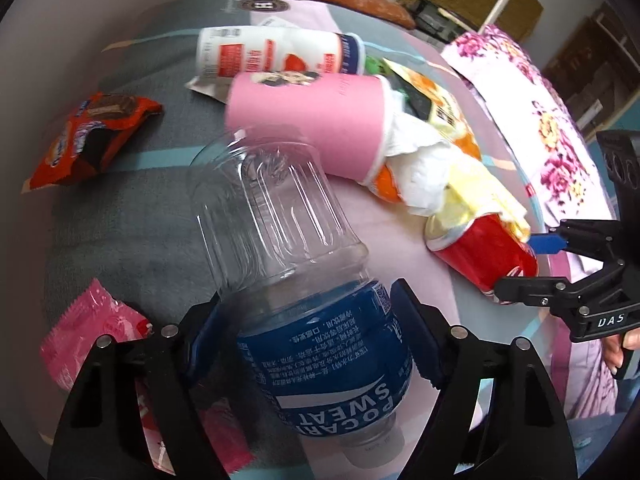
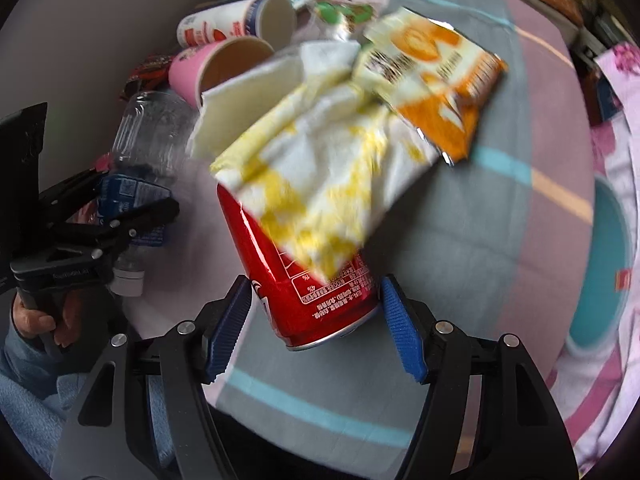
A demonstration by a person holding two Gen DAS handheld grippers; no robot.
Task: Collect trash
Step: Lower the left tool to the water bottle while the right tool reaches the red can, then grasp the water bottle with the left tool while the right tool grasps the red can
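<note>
At lower centre of each view, the left gripper (image 1: 308,336) clamps the clear bottle (image 1: 304,280) while the right gripper (image 2: 316,320), spread wide, straddles the red can (image 2: 296,280), apparently poised to close for collection.

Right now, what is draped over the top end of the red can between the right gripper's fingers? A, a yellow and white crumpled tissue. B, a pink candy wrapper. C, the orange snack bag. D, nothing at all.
A: in the right wrist view a yellow and white crumpled tissue lies over the upper end of the red can, which sits between the right gripper fingers.
</note>
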